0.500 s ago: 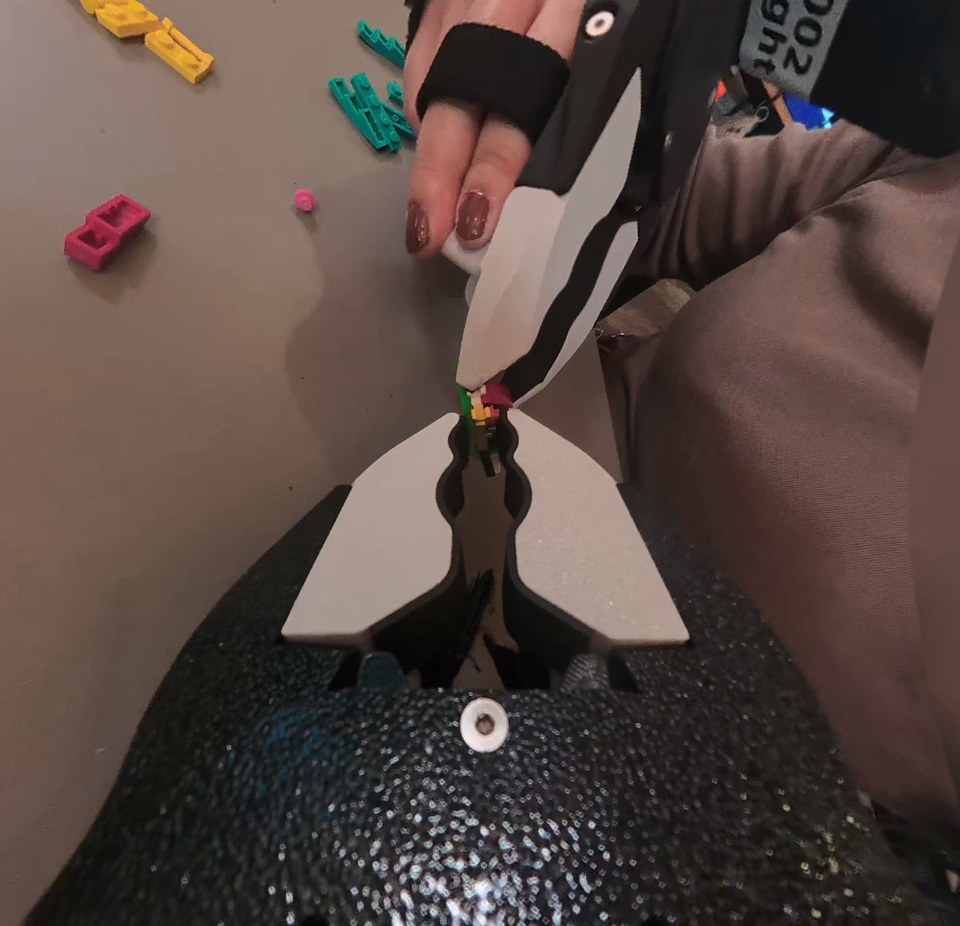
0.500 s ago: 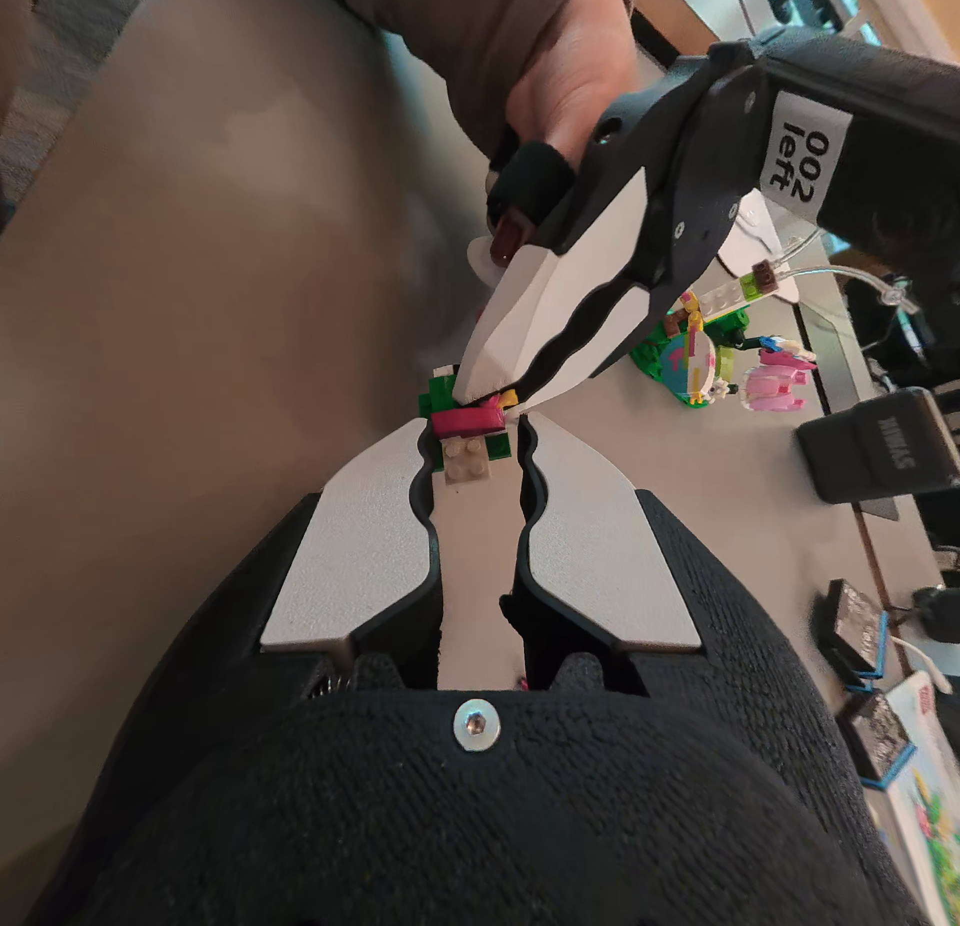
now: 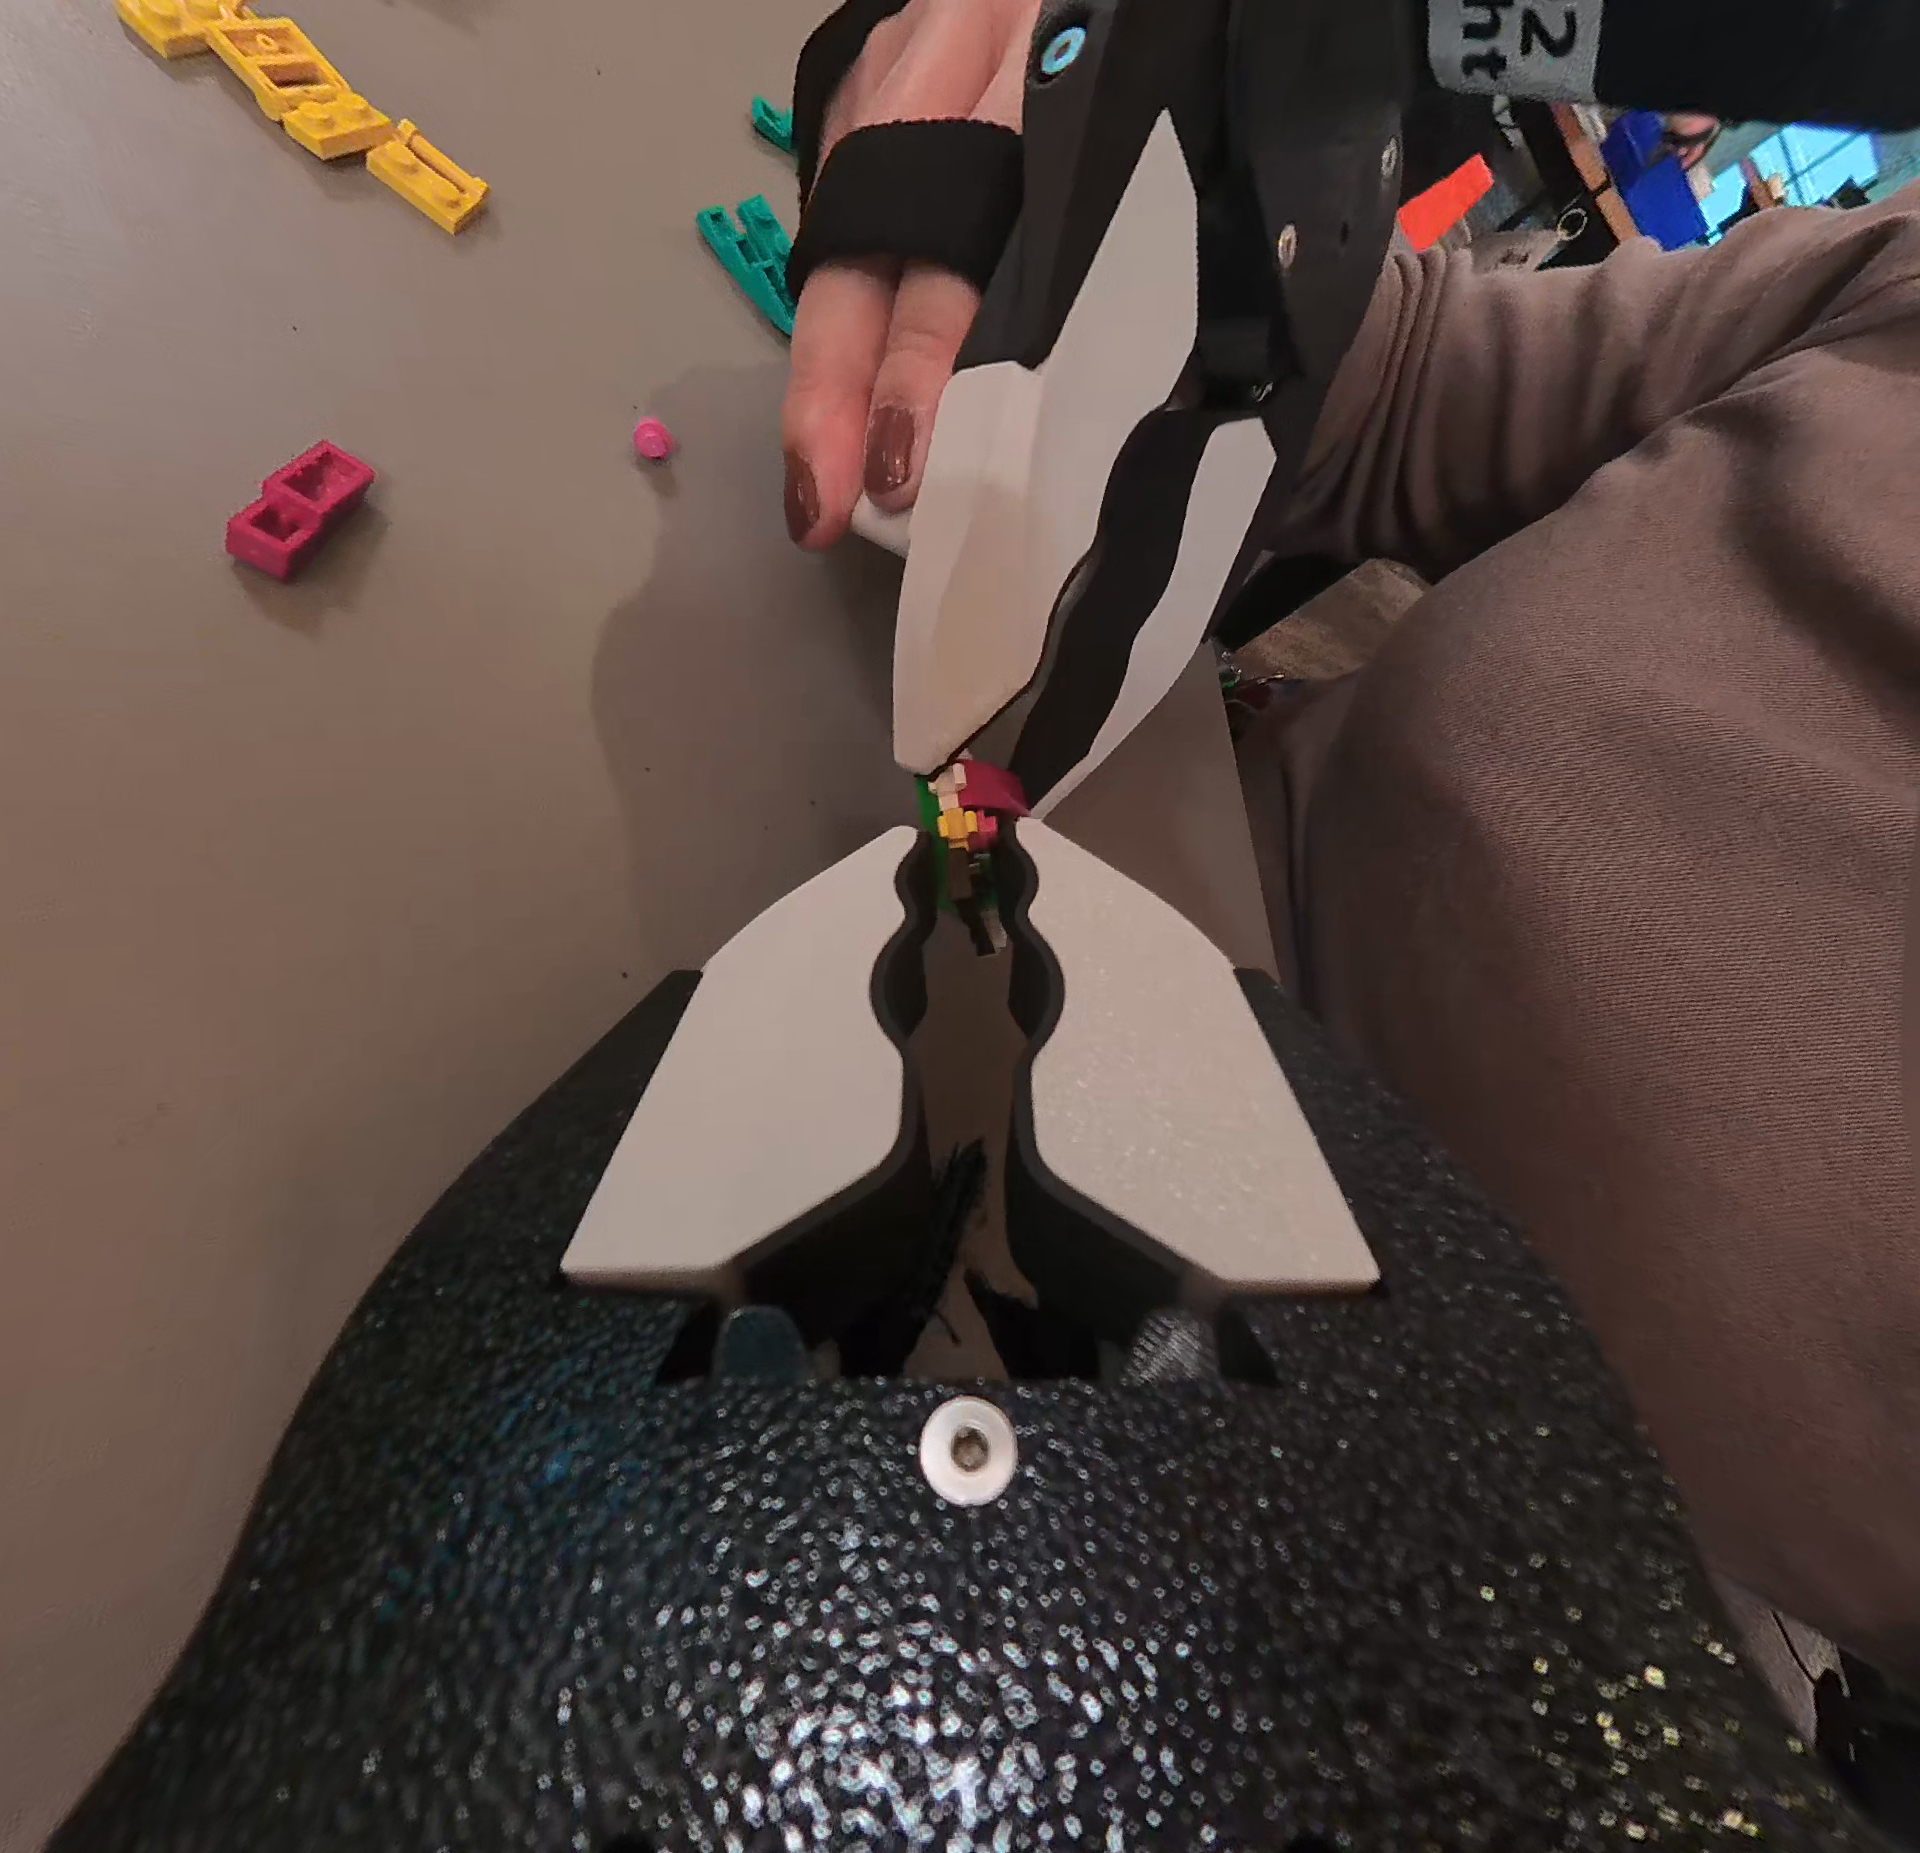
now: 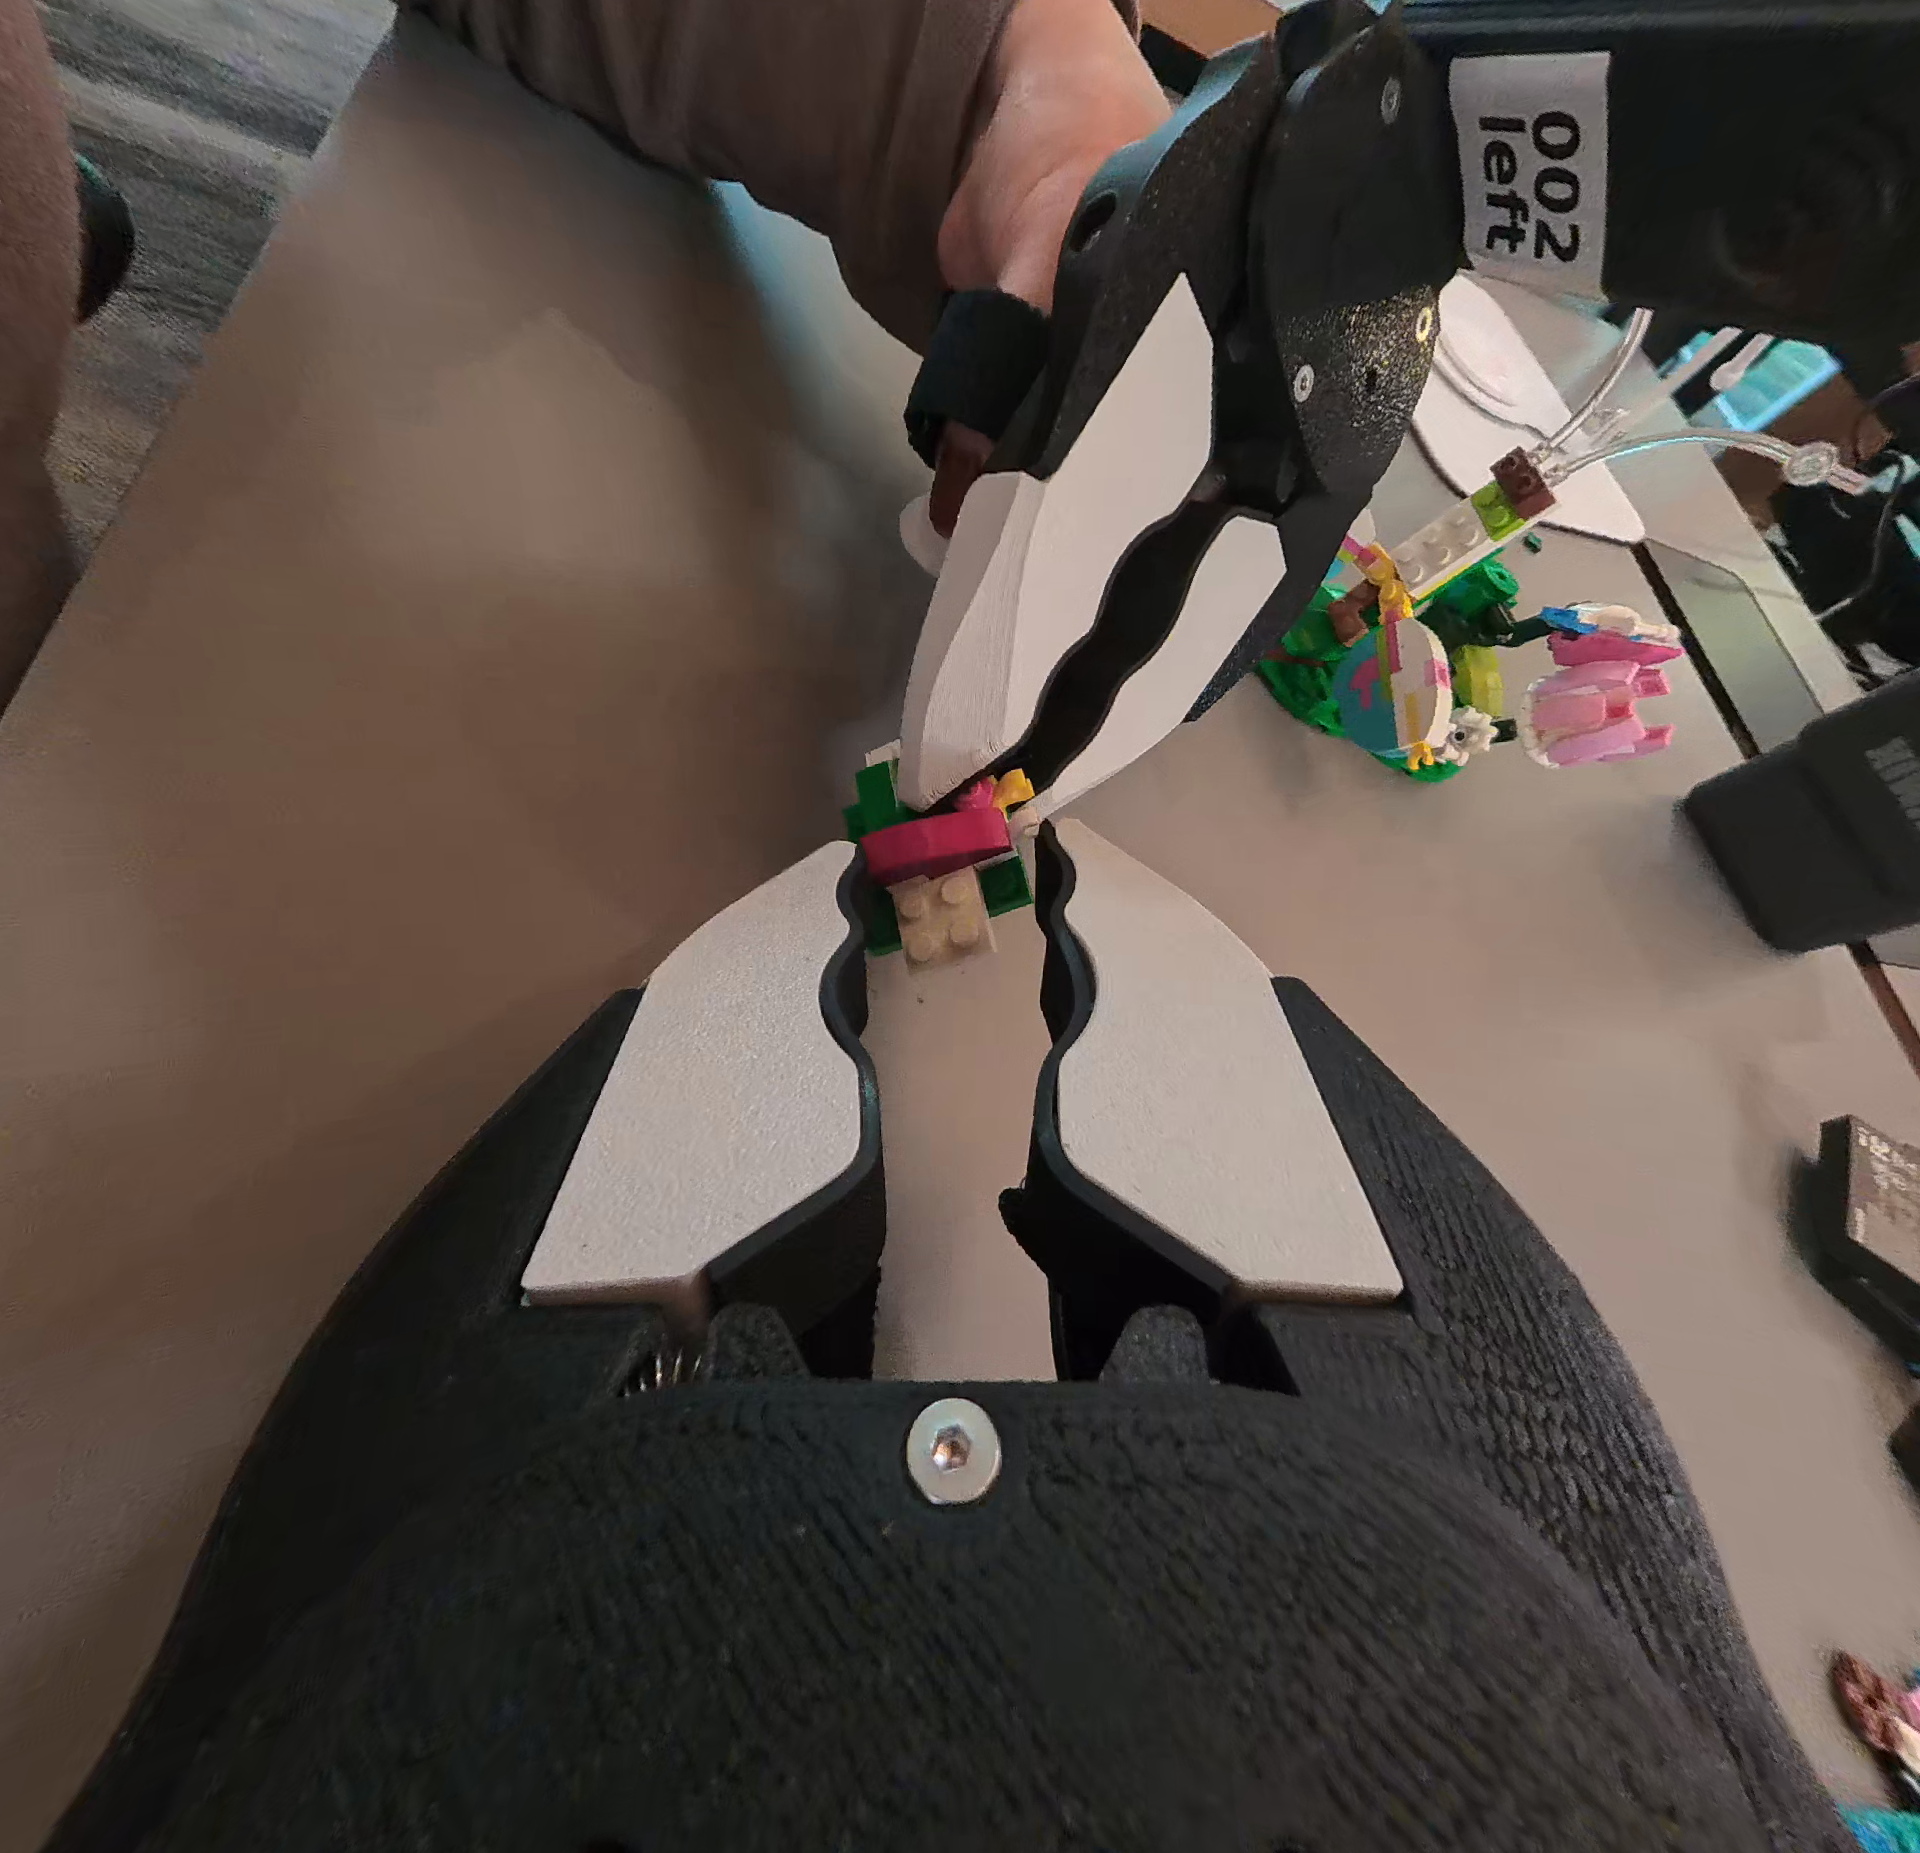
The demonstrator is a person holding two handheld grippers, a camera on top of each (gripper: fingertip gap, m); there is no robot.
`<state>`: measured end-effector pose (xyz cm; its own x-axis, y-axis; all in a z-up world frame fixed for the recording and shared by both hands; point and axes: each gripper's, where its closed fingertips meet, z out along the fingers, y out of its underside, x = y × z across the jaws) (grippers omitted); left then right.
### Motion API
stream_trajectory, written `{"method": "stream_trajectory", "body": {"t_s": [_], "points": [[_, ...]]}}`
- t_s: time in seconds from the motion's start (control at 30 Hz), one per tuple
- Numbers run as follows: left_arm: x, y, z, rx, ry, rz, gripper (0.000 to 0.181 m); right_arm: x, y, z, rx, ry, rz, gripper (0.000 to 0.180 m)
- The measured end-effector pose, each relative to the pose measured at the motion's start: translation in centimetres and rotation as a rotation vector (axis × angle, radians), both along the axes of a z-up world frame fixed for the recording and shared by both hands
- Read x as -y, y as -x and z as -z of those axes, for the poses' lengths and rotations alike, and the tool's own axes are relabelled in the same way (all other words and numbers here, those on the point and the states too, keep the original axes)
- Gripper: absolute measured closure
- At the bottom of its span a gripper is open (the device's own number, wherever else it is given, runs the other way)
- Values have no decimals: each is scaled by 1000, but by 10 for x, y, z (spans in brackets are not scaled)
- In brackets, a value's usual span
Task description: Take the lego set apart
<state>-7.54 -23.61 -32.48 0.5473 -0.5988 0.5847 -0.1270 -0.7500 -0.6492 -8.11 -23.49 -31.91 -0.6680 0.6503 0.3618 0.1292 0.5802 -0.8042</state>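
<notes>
**Two grippers meet on one small brick cluster**

A small lego cluster [image 4: 940, 868] of green plate, tan studded brick and glossy magenta piece sits between both tools above the matte grey table [image 3: 312, 868]. The left gripper [image 3: 961, 853], white-fingered with wavy black pads, is nearly closed on its green edge. The right gripper [image 4: 948, 853] pinches the magenta piece, jaws narrowly parted.

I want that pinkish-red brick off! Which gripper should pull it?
Probably the right gripper: its tips pinch the magenta brick, while the left gripper clamps the green base.
</notes>
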Motion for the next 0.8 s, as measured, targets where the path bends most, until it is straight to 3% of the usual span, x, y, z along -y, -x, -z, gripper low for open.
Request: {"method": "stream_trajectory", "body": {"t_s": [0.47, 0.57, 0.8], "points": [[-2, 1, 5, -78, -78, 15, 170, -1, -1, 5, 102, 143, -6, 153], [-1, 0, 9, -169, -157, 49, 171, -1, -1, 0, 129, 241, -11, 168], [-16, 10, 4, -146, -183, -58, 170, -16, 6, -7, 46, 217, 67, 165]]}}
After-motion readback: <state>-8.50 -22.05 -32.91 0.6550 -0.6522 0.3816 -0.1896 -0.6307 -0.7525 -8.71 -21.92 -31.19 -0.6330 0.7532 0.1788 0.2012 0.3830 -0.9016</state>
